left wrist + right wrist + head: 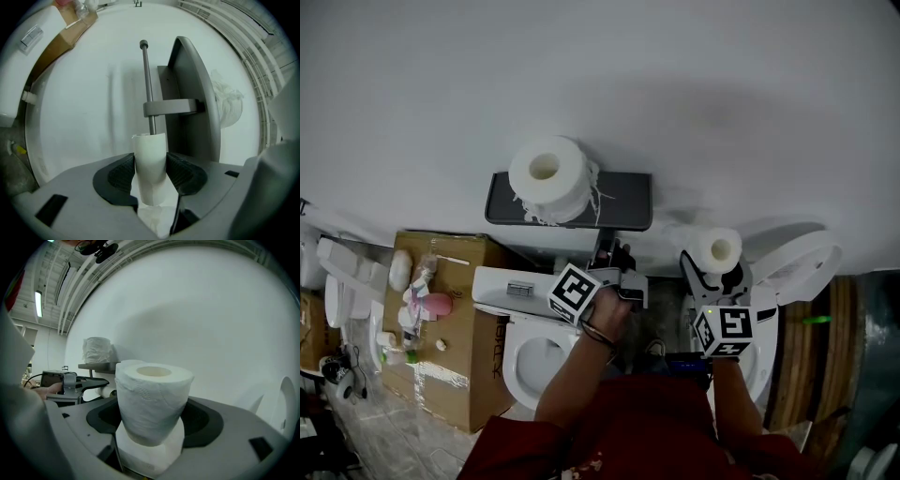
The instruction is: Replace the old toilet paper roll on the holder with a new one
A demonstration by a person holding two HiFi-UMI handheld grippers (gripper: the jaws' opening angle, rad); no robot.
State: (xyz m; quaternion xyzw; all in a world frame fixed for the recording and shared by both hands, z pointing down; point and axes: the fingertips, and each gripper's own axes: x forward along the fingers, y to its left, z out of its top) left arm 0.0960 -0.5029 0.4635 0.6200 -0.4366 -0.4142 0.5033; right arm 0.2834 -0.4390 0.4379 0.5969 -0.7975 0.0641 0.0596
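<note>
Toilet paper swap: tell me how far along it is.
Done: nothing is finished yet. In hand: the left tool is clamped on the nearly spent old roll at the end of the holder rod; whether it has cleared the rod is unclear. The right tool grips the new roll, held off to the side. Left: get the old roll away, then slide the new roll onto the rod.

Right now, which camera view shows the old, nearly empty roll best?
The left gripper view: the old roll stands close and central, gripped between the pads of the left gripper, in front of the holder's rod. In the head view that gripper hides it. In the right gripper view it is too small to make out.
</note>
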